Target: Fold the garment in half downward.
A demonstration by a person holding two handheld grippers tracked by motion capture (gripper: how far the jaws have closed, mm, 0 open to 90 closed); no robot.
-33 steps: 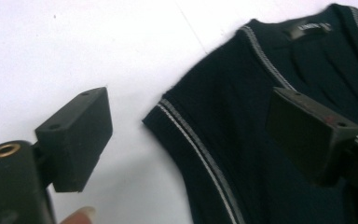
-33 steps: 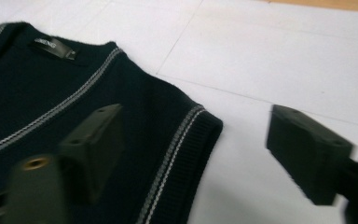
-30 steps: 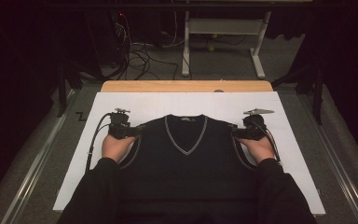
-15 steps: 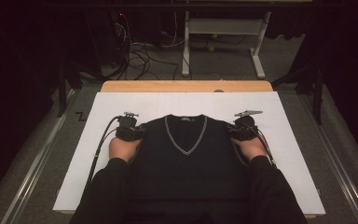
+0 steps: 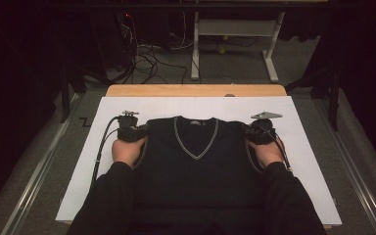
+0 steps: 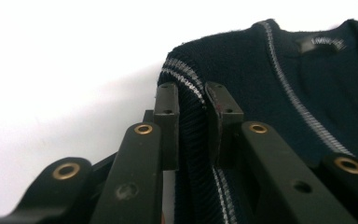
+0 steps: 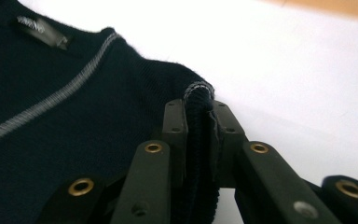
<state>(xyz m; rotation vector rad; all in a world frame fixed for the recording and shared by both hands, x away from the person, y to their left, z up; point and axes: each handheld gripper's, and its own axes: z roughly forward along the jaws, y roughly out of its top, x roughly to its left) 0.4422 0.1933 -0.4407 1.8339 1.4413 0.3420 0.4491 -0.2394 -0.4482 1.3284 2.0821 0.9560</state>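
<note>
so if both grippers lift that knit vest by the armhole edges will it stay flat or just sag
The vest will likely sag: the ribbed armhole edge already bunches between the left gripper jaws, so it looks soft. Held at two shoulder points, with the right gripper clamped too, the middle would probably droop. The knit looks grippy, so slipping seems unlikely.

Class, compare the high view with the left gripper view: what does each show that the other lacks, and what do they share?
High view alone: both hands, the right gripper at the far shoulder, the wooden table edge, floor cables. Left gripper view alone: the left gripper pinching the ribbed armhole trim, and the neck label. Shared: the dark V-neck vest on the white sheet.
</note>
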